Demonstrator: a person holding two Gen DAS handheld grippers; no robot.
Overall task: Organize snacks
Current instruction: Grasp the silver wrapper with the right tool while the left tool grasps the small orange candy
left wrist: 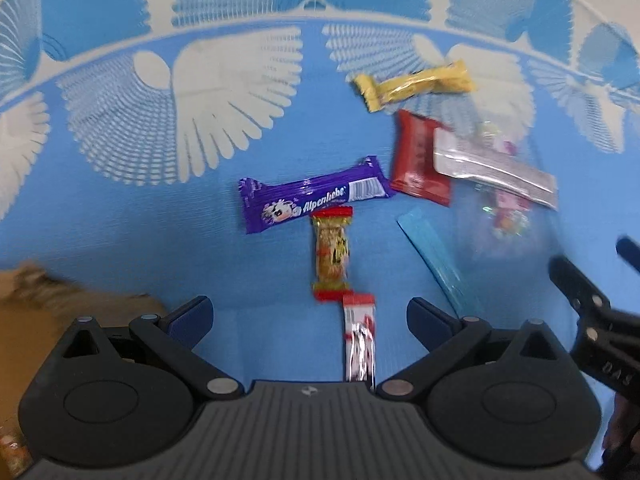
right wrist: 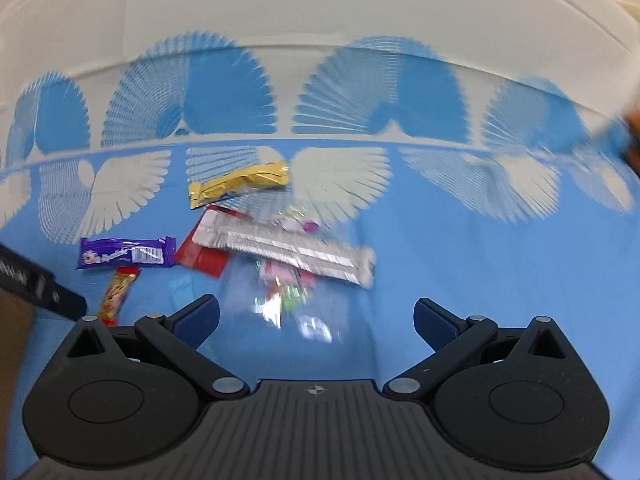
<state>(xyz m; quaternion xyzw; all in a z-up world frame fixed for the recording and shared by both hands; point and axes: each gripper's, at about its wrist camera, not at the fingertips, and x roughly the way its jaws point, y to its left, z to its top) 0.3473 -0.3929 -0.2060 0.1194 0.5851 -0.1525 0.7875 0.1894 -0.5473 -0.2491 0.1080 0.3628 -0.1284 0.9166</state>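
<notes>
Both tools are empty. The left gripper [left wrist: 310, 318] stands with fingers spread over a silver-and-red sachet [left wrist: 359, 340]; the right gripper [right wrist: 316, 322] is likewise spread, above a clear bag of sweets [right wrist: 286, 284]. Landmark: the purple Alpenliebe bar [left wrist: 312, 196]. Just nearer than it lies a gold-and-red bar [left wrist: 332, 254]; to its right, a red packet [left wrist: 416, 160] under a silver strip pack [left wrist: 492, 168]; beyond those, a yellow bar [left wrist: 416, 84]. All snacks lie loose on the blue cloth [left wrist: 160, 240]. Judgement: sorting barely begun; everything remains.
</notes>
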